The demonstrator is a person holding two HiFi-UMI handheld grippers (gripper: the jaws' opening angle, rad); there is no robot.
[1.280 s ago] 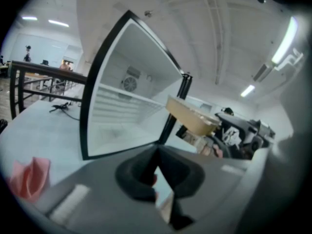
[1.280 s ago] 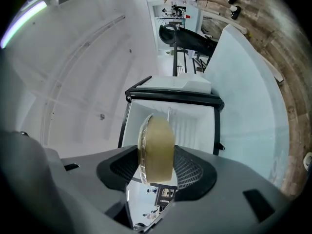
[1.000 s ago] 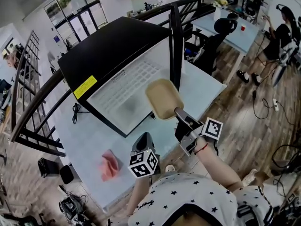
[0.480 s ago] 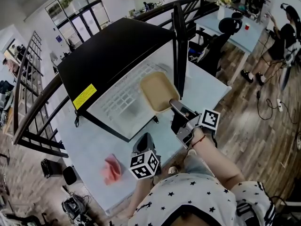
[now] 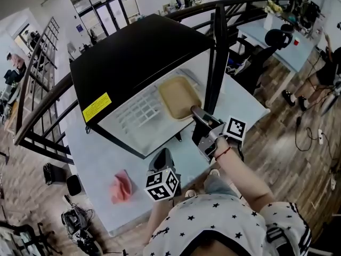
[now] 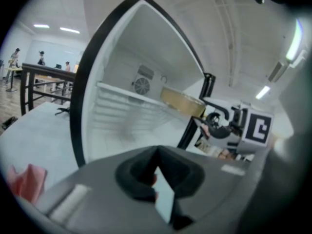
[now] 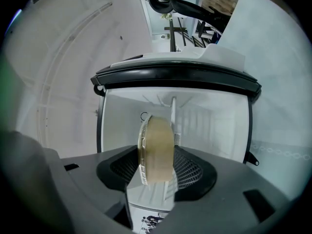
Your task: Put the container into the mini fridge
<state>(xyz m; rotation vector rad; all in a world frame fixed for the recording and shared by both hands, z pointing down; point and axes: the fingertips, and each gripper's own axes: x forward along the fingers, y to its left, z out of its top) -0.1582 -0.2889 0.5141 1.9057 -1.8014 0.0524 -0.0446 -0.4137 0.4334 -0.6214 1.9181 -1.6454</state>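
Head view: pink cloth [image 5: 121,186] on table [image 5: 96,156]; fridge door [image 5: 218,57] beside container [image 5: 178,96].

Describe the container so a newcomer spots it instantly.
Find the black mini fridge, open, on the pale table. In its white mouth the right gripper holds a shallow container by the wire shelf. It is the only tan thing there.

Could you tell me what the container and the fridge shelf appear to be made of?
Container: likely plastic, matte tan body with a clear ribbed rim. Fridge shelf: probably white-coated wire, judging by its open grid.
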